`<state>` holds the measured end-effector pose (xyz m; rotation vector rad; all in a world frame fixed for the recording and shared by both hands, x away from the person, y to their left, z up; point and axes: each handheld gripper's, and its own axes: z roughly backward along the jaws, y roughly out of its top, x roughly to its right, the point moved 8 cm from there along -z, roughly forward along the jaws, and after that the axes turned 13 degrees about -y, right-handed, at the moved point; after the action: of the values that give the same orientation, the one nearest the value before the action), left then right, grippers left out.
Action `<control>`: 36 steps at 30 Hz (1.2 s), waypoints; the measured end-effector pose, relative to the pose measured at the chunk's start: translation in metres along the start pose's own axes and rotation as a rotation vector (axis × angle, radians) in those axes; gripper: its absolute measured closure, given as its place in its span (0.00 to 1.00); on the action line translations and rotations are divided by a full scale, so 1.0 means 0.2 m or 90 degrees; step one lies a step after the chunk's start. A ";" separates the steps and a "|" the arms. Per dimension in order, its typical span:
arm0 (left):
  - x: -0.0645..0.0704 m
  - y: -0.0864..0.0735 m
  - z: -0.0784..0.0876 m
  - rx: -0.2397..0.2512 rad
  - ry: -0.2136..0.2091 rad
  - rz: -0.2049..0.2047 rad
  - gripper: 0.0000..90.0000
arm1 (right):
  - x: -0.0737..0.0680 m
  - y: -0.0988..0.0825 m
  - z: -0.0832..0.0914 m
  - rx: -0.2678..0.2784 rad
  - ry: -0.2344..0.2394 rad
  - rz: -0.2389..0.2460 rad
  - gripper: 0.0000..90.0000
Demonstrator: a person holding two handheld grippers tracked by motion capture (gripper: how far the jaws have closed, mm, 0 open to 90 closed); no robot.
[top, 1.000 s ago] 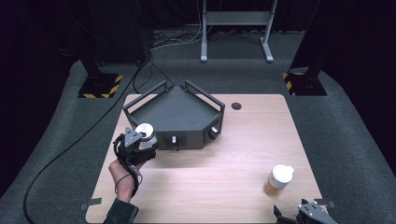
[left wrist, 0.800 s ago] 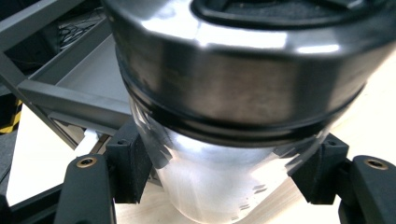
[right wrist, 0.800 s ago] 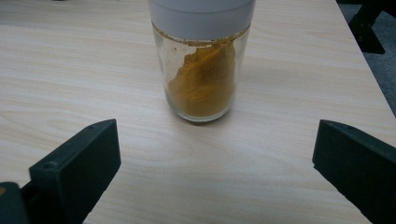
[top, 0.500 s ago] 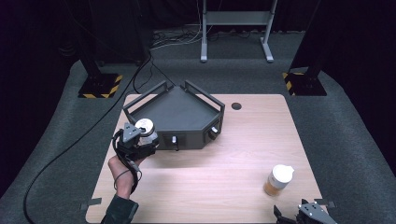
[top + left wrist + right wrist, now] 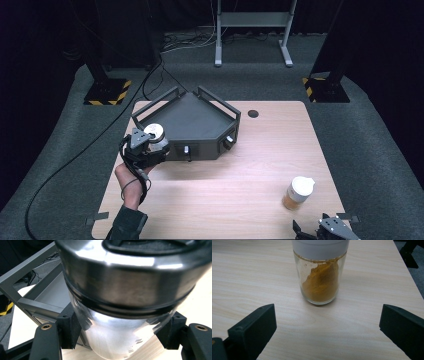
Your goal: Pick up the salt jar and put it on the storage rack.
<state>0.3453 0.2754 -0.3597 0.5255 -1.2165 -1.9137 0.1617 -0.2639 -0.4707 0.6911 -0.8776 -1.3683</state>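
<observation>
My left gripper [image 5: 148, 146] is shut on a shiny metal canister [image 5: 155, 134] with a dark-rimmed lid, held upright at the front left corner of the grey tray [image 5: 220, 106]. In the left gripper view the canister [image 5: 125, 290] sits between my left gripper's [image 5: 120, 332] black pads, which press on its lower body. At the table's front right edge, my right gripper [image 5: 325, 231] stands open. Its jaws [image 5: 327, 332] are wide apart, facing a glass jar of orange powder [image 5: 320, 282] with a white lid. That jar [image 5: 297, 192] stands just ahead of the jaws, untouched.
The tray is angular, with raised rail handles and knobs on its front wall [image 5: 187, 149]. A round cable hole [image 5: 253, 113] lies at the table's far edge. Grey carpet, stands and cables surround the wooden table [image 5: 240, 170].
My left gripper has edged slightly toward the tray with the canister in it. The right gripper and the powder jar have stayed put.
</observation>
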 end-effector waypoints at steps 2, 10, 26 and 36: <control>0.00 0.01 0.00 0.001 -0.001 0.000 0.35 | 0.00 0.00 0.00 0.000 -0.001 0.000 0.00; -0.03 0.04 -0.02 0.001 -0.001 0.003 0.35 | 0.00 0.00 0.00 0.000 -0.001 0.001 0.00; -0.07 0.11 -0.07 -0.006 0.001 0.005 0.35 | 0.01 0.00 0.00 0.001 -0.002 -0.002 0.00; -0.09 0.16 -0.10 -0.011 0.006 0.004 0.35 | 0.01 0.00 0.00 0.000 -0.001 -0.003 0.00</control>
<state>0.3832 0.2712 -0.3425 0.5194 -1.1937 -1.9124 0.1610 -0.2659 -0.4702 0.6933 -0.8772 -1.3733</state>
